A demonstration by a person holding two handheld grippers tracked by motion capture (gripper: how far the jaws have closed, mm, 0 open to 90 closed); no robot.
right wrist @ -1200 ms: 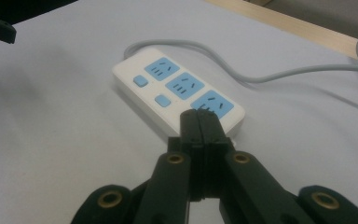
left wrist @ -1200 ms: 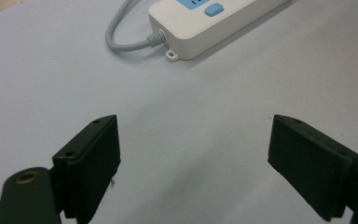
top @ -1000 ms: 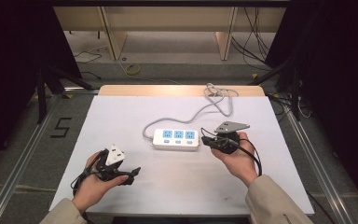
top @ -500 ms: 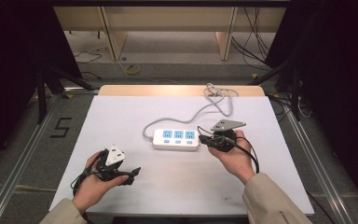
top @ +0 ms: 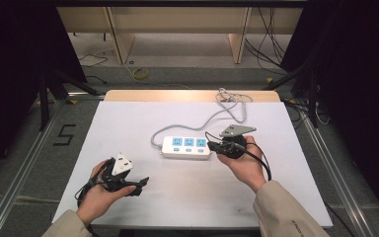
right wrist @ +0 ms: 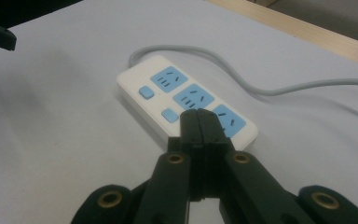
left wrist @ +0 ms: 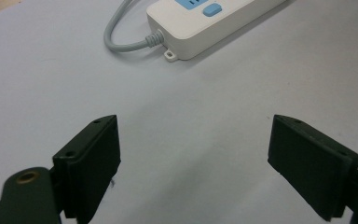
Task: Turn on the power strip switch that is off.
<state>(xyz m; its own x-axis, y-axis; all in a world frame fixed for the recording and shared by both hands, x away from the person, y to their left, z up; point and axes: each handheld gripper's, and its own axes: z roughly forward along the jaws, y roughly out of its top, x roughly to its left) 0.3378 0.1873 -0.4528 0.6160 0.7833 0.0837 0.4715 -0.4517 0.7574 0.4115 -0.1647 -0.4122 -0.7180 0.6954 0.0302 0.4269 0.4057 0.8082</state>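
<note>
We see the power strip (top: 186,147) lying mid-table, right gripper (top: 212,145) pressed together and empty at its right end, left gripper (top: 143,181) spread apart near the front-left.

White surface (top: 187,197) bare across the near half and down the left side; wide passage there. Power strip (top: 186,147) lies mid-surface, the one low obstacle. Its grey cord (top: 197,123) loops off the strip's left end, then runs back right to the far edge, crossing the far centre. Right gripper (top: 211,146), jaws pressed together, sits at the strip's right end.
</note>
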